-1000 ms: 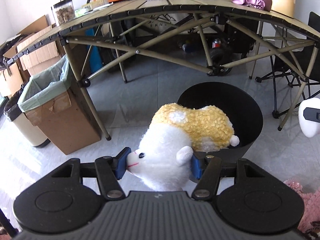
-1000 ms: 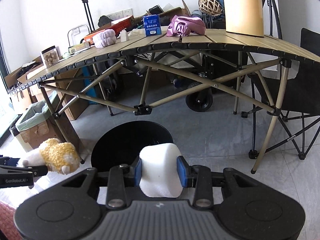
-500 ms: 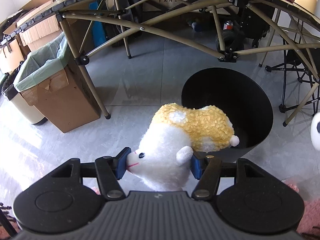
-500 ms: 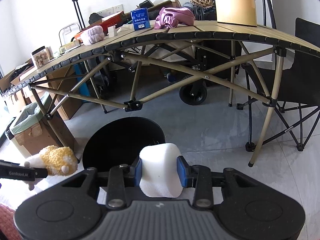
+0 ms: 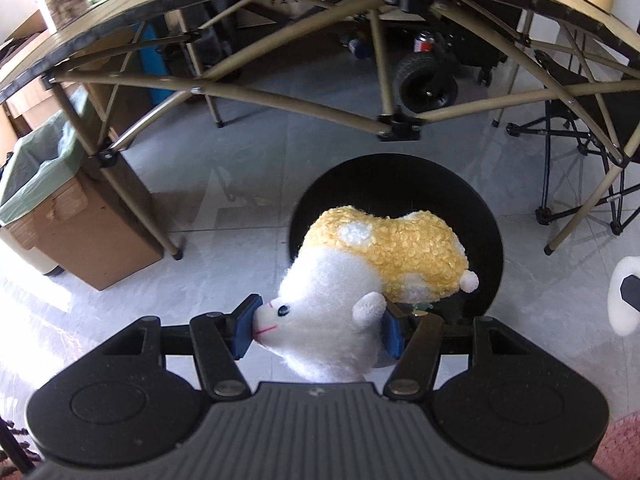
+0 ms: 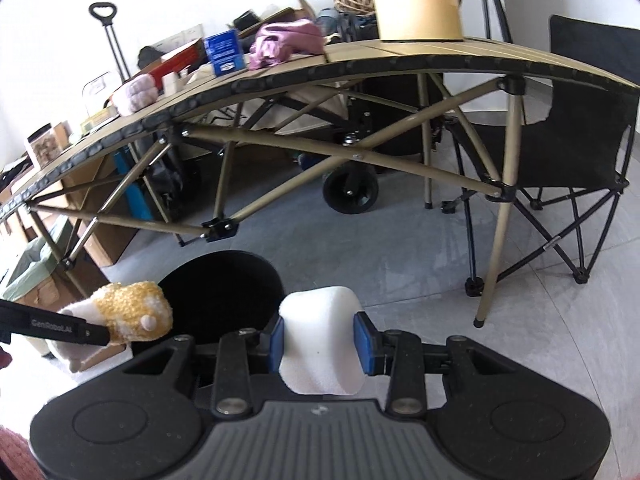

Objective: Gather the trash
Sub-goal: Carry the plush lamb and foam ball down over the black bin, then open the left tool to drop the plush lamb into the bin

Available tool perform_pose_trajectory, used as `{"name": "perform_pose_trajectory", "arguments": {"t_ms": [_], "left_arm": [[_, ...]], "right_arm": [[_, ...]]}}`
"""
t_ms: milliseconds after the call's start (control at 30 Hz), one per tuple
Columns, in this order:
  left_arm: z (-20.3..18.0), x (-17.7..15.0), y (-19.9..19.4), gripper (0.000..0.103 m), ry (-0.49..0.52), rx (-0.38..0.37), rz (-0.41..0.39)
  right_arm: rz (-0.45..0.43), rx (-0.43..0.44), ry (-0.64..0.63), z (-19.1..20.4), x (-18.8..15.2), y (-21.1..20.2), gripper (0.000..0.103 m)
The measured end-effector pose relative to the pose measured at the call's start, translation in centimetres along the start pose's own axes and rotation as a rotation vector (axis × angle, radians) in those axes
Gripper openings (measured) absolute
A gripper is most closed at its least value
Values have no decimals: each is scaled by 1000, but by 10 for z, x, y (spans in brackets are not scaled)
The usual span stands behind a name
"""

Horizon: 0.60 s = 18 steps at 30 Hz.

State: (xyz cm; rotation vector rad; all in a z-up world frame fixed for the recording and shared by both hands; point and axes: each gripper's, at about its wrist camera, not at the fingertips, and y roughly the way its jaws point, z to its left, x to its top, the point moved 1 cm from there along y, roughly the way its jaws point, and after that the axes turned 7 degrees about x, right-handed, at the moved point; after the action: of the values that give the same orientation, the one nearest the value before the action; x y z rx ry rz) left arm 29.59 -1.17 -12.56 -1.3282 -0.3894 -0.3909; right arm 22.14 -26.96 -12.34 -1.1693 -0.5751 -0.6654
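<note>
My left gripper (image 5: 318, 330) is shut on a plush sheep toy (image 5: 360, 276) with a white head and a yellow woolly body; the pads squeeze its head. The toy's body hangs over the near rim of a round black bin (image 5: 400, 184) standing on the floor. In the right wrist view the same toy (image 6: 128, 312) sits at the bin's (image 6: 224, 280) left edge, with the left gripper's black finger across it. My right gripper (image 6: 320, 340) is shut on a white foam block (image 6: 320, 332), held just right of the bin's rim. That block (image 5: 620, 300) shows at the right edge of the left wrist view.
A folding camp table (image 6: 360, 64) with tan cross braces spans the back, loaded with boxes, a pink cloth and a tan cylinder. A cardboard box lined with a green bag (image 5: 56, 200) stands left. A black folding chair (image 6: 580, 152) stands right. A wagon wheel (image 5: 426, 84) sits under the table.
Both grippers have moved closer to the black bin with their loads. The plush toy now overlaps the bin's opening more. The right wrist view has rolled, tilting the table.
</note>
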Motion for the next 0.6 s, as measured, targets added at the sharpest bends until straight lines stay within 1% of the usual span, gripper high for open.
{"name": "perform_pose_trajectory", "arguments": {"t_ms": [267, 400, 600], "left_arm": [[-32, 14, 15, 61, 28, -8, 34], [-44, 18, 26, 61, 33, 20, 51], [-51, 22, 41, 61, 17, 45, 92]], "right_arm": [[0, -15, 59, -18, -1, 0, 35], [-2, -18, 71, -22, -3, -1, 35], [1, -27, 81, -28, -5, -3, 35]]}}
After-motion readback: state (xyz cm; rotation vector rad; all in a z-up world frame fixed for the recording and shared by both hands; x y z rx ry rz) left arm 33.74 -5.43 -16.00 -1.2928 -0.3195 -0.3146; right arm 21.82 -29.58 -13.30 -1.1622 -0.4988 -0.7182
